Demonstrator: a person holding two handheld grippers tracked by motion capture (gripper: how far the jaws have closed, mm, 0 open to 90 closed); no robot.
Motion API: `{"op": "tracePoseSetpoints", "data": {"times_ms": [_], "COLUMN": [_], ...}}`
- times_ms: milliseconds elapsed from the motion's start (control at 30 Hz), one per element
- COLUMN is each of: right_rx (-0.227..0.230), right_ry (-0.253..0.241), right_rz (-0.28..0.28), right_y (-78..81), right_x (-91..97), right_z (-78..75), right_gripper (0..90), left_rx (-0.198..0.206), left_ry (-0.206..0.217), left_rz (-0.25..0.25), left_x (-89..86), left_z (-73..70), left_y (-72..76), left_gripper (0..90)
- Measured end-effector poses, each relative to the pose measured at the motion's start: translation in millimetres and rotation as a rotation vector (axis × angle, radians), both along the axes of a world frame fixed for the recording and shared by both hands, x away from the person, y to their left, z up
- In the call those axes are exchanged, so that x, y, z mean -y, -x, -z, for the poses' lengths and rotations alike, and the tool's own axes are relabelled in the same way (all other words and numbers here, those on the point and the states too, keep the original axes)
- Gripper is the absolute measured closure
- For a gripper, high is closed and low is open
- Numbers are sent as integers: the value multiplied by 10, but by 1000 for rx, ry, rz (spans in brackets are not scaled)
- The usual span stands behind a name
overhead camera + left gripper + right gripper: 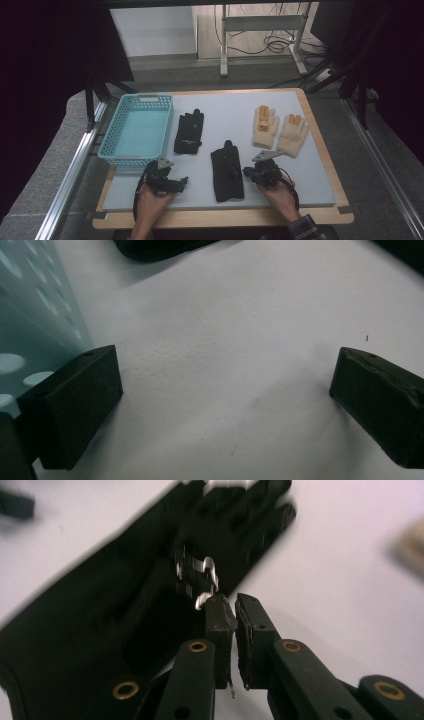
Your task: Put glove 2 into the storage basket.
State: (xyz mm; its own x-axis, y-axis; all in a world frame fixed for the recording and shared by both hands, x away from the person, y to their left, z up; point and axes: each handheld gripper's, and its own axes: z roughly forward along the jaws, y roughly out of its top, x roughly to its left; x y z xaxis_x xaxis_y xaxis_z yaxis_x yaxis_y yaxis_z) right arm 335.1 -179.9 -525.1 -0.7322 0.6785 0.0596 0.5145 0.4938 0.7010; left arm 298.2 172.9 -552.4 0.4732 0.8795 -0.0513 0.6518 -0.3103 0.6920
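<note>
Two black gloves lie on the grey mat (305, 180): one (227, 172) (125, 620) near the front middle, the other (189, 131) (160, 247) farther back beside the basket. Two beige gloves (265, 125) (294, 134) lie at the back right. My right gripper (246, 171) (232, 600) is at the near black glove's right edge, next to its white logo. Its jaws are shut and I see nothing pinched between them. My left gripper (182, 182) (225, 395) hovers low over bare mat in front of the basket, jaws wide open and empty.
A turquoise perforated basket (115, 159) (30, 315) stands empty at the mat's left side, close to my left gripper. The mat lies on a wooden table (225, 219). Bare mat stretches between the two black gloves and the beige pair.
</note>
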Motion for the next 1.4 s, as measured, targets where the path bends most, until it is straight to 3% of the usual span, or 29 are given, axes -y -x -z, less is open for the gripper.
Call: {"op": "tracePoseSetpoints", "data": {"times_ms": [367,533,700,867,1233,1400], "right_rx": [-17,7,39,49,40,28], "right_ry": [-31,-40,-61,-66,-79,-52], "right_rz": [-101,-62,-71,-96,-140,-147], "right_y": [164,75,-145,-437,-1006,-1203], "right_x": [-207,-165,-275,-540,-1112,-1345], "right_z": [39,-29,-171,-242,-292,-249], "right_gripper": [819,759,693,660,596,521], "left_rx": [1,0,0,0,1,0], "left_ry": [0,0,0,0,0,1], "left_rz": [0,0,0,0,1,1], "left_x": [0,-1,-1,-1,-3,-2], "left_z": [0,0,0,0,1,1], "left_y": [0,0,0,0,-1,0], "left_gripper": [7,7,7,7,7,7]}}
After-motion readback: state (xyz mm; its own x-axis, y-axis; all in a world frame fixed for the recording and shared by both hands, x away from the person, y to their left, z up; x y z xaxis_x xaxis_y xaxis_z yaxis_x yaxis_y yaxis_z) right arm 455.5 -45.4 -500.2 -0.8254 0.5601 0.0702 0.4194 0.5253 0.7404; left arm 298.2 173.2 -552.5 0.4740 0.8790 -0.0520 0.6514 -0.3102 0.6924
